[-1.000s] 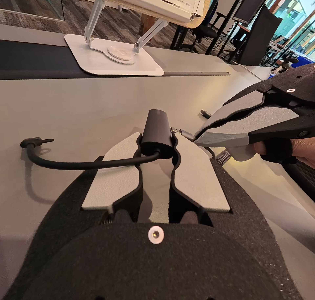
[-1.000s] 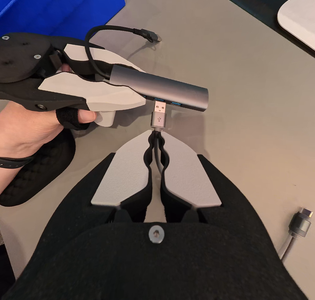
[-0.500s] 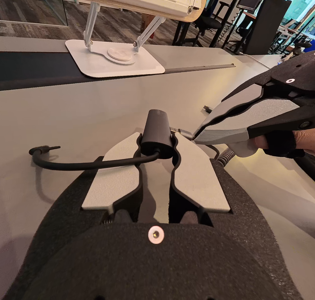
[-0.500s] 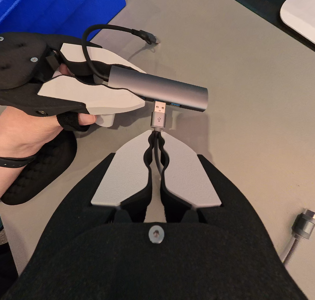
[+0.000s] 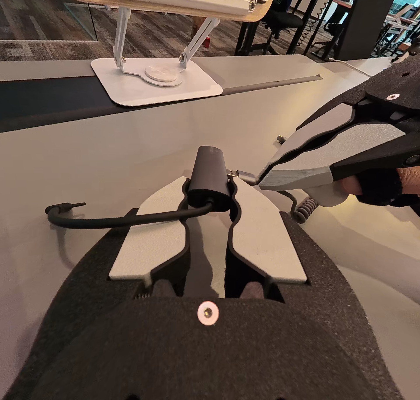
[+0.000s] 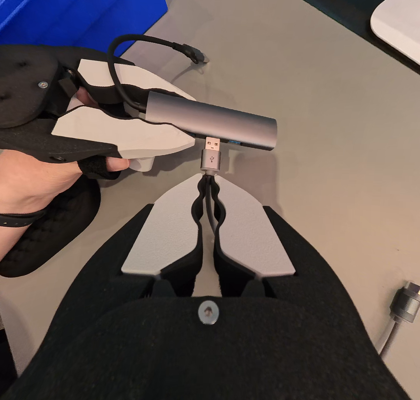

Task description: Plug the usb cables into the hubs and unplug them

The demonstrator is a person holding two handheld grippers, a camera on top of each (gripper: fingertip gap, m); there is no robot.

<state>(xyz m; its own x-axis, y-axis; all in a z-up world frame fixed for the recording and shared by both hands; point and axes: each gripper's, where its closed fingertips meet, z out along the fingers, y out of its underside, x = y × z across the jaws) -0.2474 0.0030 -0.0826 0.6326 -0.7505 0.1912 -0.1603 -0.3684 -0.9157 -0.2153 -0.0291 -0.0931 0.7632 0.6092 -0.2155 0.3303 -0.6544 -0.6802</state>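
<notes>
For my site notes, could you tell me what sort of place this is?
Probably an open-plan office or lab: the work is on a grey desk, with office chairs and further desks on a carpeted floor behind.

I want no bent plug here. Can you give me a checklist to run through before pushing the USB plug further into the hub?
1. Left gripper clamps the hub firmly: ok.
2. Right gripper holds the USB cable just behind the USB plug: ok.
3. Plug tip lined up with a port on the hub's side: ok.
4. Plug fully seated: not ok, metal shell still exposed.
5. Hub's own black cable clear of the port: ok.
6. Plug right way up for the port: cannot tell.
</notes>
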